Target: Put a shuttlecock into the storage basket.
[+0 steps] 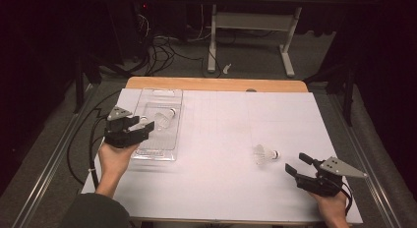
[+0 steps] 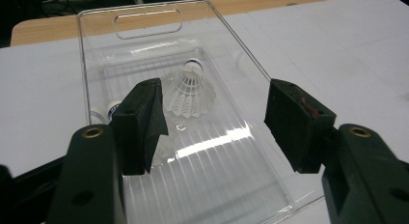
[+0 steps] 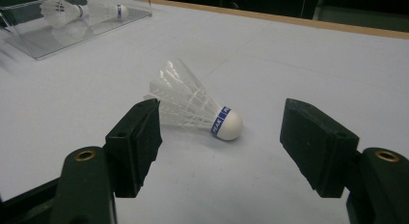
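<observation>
Right gripper [image 3: 219, 137] jaws apart near shuttlecock [image 3: 195, 103], left gripper [image 2: 214, 122] jaws apart over tray [image 2: 251, 185], perhaps two shuttlecocks inside.

A: How many shuttlecocks?
B: Three: two in the clear tray [image 1: 147, 154] at left, shuttlecock one [image 1: 164, 119] and shuttlecock two [image 2: 113, 109], and a third shuttlecock [image 1: 265, 154] lower right on the table.
A: Trays?
B: One.

Two shuttlecocks [image 1: 164, 119] in tray [image 1: 147, 154] left; one shuttlecock [image 1: 265, 155] on table [image 1: 221, 179] right.
</observation>
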`<state>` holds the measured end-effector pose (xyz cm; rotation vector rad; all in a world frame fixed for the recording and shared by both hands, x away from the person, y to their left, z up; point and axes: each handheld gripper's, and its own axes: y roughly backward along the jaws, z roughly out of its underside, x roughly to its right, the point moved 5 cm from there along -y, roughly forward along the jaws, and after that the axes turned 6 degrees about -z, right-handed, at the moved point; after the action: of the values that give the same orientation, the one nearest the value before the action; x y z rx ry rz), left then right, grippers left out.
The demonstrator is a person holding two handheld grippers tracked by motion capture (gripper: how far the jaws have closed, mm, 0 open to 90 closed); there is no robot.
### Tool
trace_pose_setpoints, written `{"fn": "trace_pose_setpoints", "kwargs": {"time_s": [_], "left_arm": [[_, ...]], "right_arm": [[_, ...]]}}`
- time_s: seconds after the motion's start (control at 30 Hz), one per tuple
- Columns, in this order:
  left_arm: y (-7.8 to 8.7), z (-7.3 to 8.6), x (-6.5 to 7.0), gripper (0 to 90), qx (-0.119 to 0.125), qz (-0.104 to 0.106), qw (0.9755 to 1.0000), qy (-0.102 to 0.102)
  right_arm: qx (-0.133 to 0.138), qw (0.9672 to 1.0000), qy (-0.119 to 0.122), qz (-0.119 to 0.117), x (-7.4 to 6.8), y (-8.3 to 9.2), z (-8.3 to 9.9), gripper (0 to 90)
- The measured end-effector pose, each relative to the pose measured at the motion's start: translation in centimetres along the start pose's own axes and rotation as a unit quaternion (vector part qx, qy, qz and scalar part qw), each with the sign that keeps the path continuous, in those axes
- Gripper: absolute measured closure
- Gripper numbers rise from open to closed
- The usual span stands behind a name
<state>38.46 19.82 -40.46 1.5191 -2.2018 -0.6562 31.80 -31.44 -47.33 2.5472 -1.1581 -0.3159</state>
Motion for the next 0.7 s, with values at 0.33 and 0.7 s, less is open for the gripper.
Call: {"fn": "trace_pose_setpoints", "kwargs": {"time_s": [0.33,0.7], "left_arm": [[0.5,0.5,0.4,39.4,0.007,0.008,0.9999,0.000],[1.2,1.3,0.3,39.2,0.016,0.002,0.9999,-0.001]], "right_arm": [[0.000,1.0000,0.000,0.001,0.0,0.0,0.0,31.2],[0.000,1.0000,0.000,0.001,0.0,0.0,0.0,31.2]]}}
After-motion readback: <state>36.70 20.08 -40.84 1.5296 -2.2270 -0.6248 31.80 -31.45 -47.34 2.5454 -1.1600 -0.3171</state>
